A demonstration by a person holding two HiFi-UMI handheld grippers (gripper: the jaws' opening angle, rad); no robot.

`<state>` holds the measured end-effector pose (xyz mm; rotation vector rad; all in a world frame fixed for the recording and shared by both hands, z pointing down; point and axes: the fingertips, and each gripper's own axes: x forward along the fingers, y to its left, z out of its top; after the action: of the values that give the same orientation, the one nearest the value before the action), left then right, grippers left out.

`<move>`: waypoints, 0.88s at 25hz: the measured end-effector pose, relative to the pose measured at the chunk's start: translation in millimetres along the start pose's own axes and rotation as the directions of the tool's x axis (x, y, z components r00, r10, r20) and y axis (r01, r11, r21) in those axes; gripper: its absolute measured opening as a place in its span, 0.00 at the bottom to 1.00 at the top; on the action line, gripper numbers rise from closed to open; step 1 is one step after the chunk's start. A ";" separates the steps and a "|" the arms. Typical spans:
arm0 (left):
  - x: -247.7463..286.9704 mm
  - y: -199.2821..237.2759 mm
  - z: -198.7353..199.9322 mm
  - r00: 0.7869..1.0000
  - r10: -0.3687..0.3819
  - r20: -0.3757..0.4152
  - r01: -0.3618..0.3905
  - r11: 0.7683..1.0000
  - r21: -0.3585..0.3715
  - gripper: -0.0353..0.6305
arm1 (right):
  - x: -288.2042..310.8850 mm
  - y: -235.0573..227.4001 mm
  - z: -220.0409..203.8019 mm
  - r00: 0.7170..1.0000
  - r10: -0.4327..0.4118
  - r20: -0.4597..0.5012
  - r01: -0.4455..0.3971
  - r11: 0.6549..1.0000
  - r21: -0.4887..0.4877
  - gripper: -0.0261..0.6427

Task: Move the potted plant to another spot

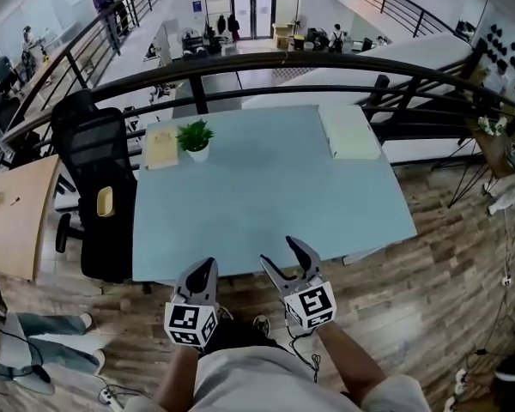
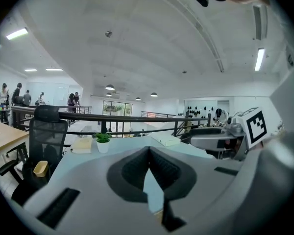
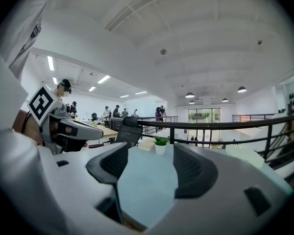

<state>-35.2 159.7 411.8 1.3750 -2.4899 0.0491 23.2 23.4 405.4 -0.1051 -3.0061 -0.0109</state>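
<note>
A small potted plant (image 1: 196, 138) with green leaves in a white pot stands upright at the far left of the pale blue table (image 1: 266, 196). Both gripper views show it far ahead: potted plant (image 2: 103, 142) and potted plant (image 3: 160, 145). My left gripper (image 1: 203, 269) hovers at the table's near edge with its fingertips together and nothing in them; it is the left gripper (image 2: 148, 151) in its own view. My right gripper (image 1: 277, 250) is beside it, also at the near edge. Its jaws stand apart and empty, as the right gripper (image 3: 150, 151) view confirms.
A tan book (image 1: 161, 147) lies just left of the plant. A white flat box (image 1: 349, 131) lies at the far right corner. A black office chair (image 1: 99, 187) stands against the table's left side. A dark railing (image 1: 283, 67) runs behind the table. A wooden desk (image 1: 17, 213) stands further left.
</note>
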 end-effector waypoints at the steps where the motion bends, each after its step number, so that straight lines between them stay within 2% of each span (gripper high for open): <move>1: 4.4 2.8 -1.6 1.000 0.002 -0.006 -0.002 1.000 -0.003 0.07 | 4.3 -3.1 -1.3 1.000 0.002 -0.004 -0.002 1.000 -0.001 0.46; 11: 63.5 52.4 2.1 1.000 0.010 -0.020 -0.011 0.999 -0.035 0.07 | 64.2 -32.3 -8.8 0.999 -0.001 -0.050 0.000 1.000 -0.017 0.54; 15: 99.0 88.1 9.4 1.000 -0.001 -0.016 0.000 0.999 -0.041 0.07 | 102.1 -46.6 -16.7 0.996 -0.017 -0.090 0.015 1.000 -0.027 0.57; 22: 157.9 155.7 5.7 0.998 -0.024 -0.057 0.019 0.997 -0.079 0.07 | 171.8 -64.2 -27.2 0.990 -0.032 -0.140 0.029 0.999 -0.025 0.59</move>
<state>-245.0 113.3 466.8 1.3492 -2.4033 -0.0128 -147.6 -29.1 455.1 -0.0581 -2.8667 -0.0538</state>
